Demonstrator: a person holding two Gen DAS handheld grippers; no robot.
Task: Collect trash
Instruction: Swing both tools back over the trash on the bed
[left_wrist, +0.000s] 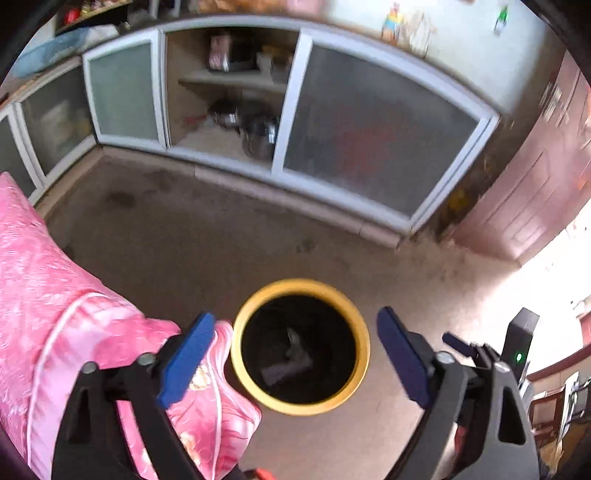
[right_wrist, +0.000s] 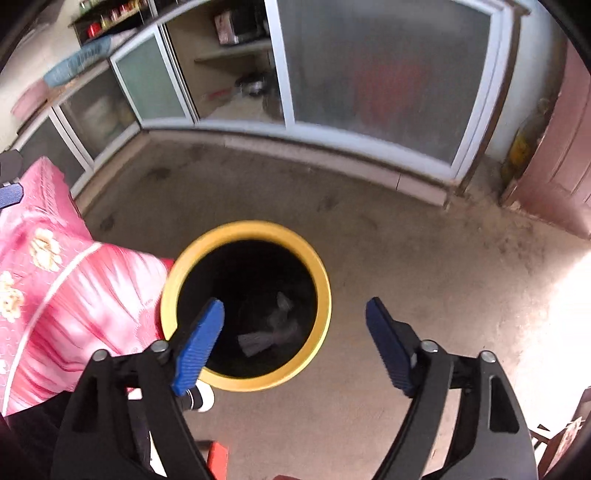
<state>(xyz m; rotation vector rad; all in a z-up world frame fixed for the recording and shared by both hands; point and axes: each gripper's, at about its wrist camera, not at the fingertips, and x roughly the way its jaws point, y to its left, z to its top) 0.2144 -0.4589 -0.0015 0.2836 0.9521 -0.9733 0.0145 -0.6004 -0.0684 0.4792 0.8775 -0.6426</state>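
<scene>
Bin: round yellow-rimmed black trash bin (left_wrist: 300, 347) on the floor.
Trash: pale crumpled scraps (right_wrist: 271, 325) inside; look light, soft; pinch anywhere.
Grippers: left gripper (left_wrist: 295, 354) and right gripper (right_wrist: 295, 343) above the bin, spread, empty.

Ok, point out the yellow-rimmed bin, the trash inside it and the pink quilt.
yellow-rimmed bin (right_wrist: 325, 295): right wrist view, right side of its rim.
trash (right_wrist: 273, 328): right wrist view, pale crumpled middle.
pink quilt (left_wrist: 55, 277): left wrist view, its upper surface.
</scene>
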